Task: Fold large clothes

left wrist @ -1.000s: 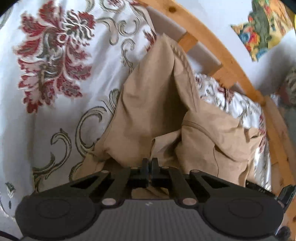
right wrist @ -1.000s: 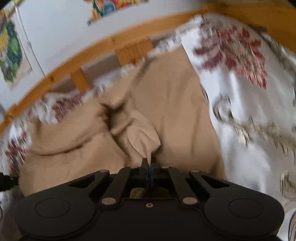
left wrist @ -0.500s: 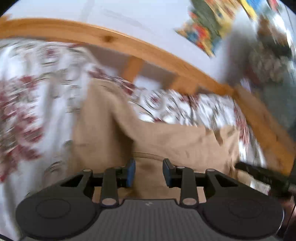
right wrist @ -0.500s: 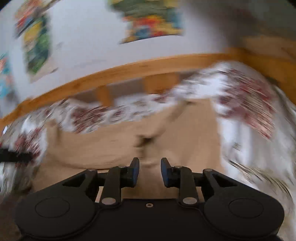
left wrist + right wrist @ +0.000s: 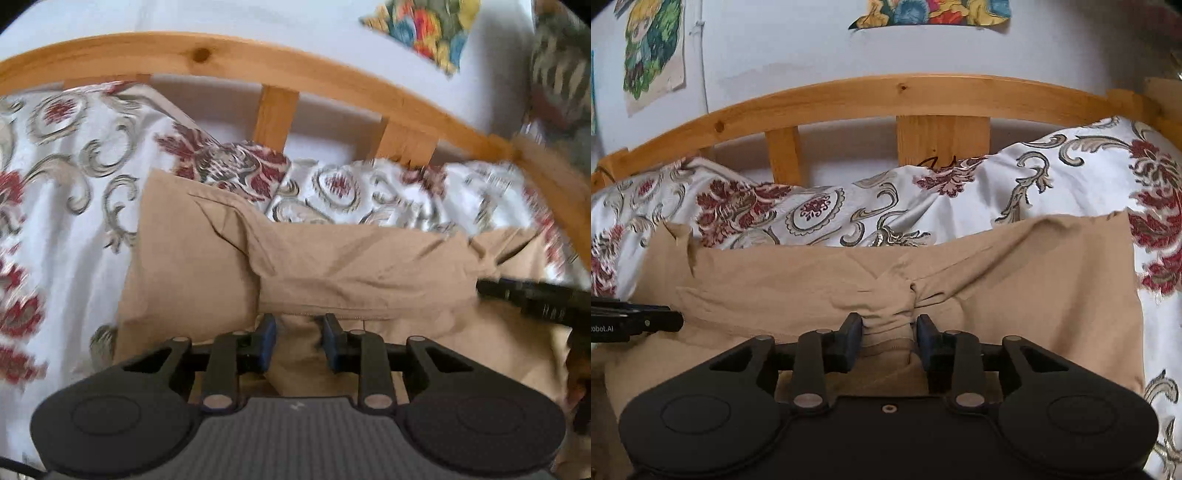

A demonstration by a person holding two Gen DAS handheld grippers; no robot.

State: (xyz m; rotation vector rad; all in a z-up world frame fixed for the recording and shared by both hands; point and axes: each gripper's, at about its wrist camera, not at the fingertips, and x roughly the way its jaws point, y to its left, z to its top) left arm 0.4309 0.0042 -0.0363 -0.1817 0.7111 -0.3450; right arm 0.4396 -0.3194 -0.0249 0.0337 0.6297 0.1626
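Lying crosswise on the bed (image 5: 1089, 177), long axis running left to right in front of both hands: tan trousers (image 5: 798, 280), folded over once into a band parallel to the wooden rail (image 5: 886, 92), near edge just ahead of the fingertips. Left hand-held gripper (image 5: 300, 341) released, jaws parted, a hump of tan cloth rising between them but not pinched. Right hand-held gripper (image 5: 890, 339) with jaws opening, a bunched knot of cloth sitting in the gap and brushing the pads, grip apparently let go rather than kept. Seen from the right wrist, the left tool's black tip at the band's left end; seen from the left wrist, the right tool's tip at the right end, so 2 hands spaced along the same long axis, each about equally near its own half. Probably next: taking 1 short end and carrying it along that axis toward the other. Worth watching: the puckered middle, likely to hold a crease unless smoothed first.
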